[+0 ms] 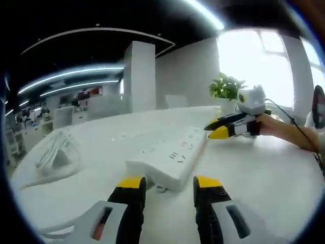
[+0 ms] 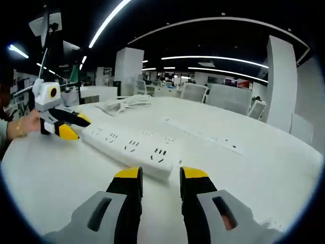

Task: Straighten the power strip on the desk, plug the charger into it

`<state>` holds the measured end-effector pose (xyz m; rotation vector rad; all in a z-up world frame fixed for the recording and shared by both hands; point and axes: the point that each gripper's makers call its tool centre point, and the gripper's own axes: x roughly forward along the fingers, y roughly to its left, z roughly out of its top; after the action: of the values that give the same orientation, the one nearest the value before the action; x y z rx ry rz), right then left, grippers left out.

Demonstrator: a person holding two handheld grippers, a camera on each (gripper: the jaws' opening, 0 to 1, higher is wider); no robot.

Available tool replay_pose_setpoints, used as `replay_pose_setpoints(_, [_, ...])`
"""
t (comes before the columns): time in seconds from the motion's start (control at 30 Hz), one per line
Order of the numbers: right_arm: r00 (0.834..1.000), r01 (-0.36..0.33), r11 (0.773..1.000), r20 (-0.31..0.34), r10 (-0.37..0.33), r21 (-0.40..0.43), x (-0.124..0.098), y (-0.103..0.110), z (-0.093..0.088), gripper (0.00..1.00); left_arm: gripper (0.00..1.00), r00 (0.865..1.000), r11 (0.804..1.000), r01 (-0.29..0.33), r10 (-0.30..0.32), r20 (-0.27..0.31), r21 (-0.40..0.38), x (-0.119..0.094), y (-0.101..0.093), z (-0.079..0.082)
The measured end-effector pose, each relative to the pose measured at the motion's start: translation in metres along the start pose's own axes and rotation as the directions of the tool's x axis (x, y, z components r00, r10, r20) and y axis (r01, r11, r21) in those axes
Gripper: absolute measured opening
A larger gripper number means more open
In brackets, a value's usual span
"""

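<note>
— Where does the strip lie from your tools?

— The power strip point(image 1: 170, 152) lies flat on the white desk point(image 1: 264, 178); its long axis runs from one of my grippers to the other; my left gripper point(image 1: 167, 185) sits just short of one end, jaws parted, holding nothing; my right gripper point(image 2: 160, 177) sits just short of the opposite end point(image 2: 133, 145), jaws also parted and empty.

— Which is nearer?

— About even, I judge; each end has its own tool, so turning the strip straight looks like a two-handed push.

— The charger?

— A coiled white cable point(image 1: 56, 155) lies beside the strip; I cannot make out a charger for certain.
</note>
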<state>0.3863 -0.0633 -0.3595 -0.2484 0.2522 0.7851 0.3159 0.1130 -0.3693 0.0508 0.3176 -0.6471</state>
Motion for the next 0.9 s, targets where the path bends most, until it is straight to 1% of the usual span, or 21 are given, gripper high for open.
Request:
replay_pose_setpoints(0.13, [1.000, -0.016, 1.000, 0.009, 0.016, 0.018, 0.0031, 0.0026, -0.0003, 0.26, 0.36, 1.000, 1.000, 0.007, -0.007, 0.001, 0.000, 0.0002, -0.0019, -0.0005])
replay_pose_setpoints(0.27, [1.000, -0.018, 1.000, 0.005, 0.018, 0.012, 0.0043, 0.0027, -0.0010, 0.26, 0.36, 1.000, 1.000, 0.014, -0.014, 0.009, 0.003, 0.0013, -0.0036, 0.0012])
replay_pose_setpoints(0.47, [1.000, -0.016, 0.999, 0.007, 0.016, 0.039, 0.0048, 0.0042, -0.0011, 0.27, 0.34, 1.000, 1.000, 0.021, -0.021, 0.012, 0.003, 0.0021, -0.0057, 0.0019])
replay_pose_setpoints(0.57, [1.000, -0.016, 0.999, 0.006, 0.015, 0.036, 0.0057, 0.0040, -0.0012, 0.27, 0.34, 1.000, 1.000, 0.023, -0.023, 0.013, 0.003, 0.0022, -0.0060, 0.0020])
replay_pose_setpoints(0.63, [1.000, -0.011, 0.998, 0.010, 0.010, 0.060, 0.0061, 0.0036, -0.0008, 0.27, 0.31, 0.999, 0.999, 0.031, -0.031, 0.012, 0.011, 0.0024, -0.0078, 0.0018])
replay_pose_setpoints(0.7, [1.000, -0.006, 0.997, 0.011, 0.006, 0.072, 0.0066, 0.0022, 0.0001, 0.28, 0.31, 0.999, 0.999, 0.033, -0.033, 0.011, 0.017, 0.0026, -0.0088, 0.0019])
replay_pose_setpoints(0.9, [1.000, 0.012, 0.998, 0.004, -0.012, 0.054, 0.0070, 0.0017, 0.0002, 0.28, 0.31, 1.000, 0.999, 0.028, -0.028, 0.006, 0.029, 0.0025, -0.0092, 0.0004])
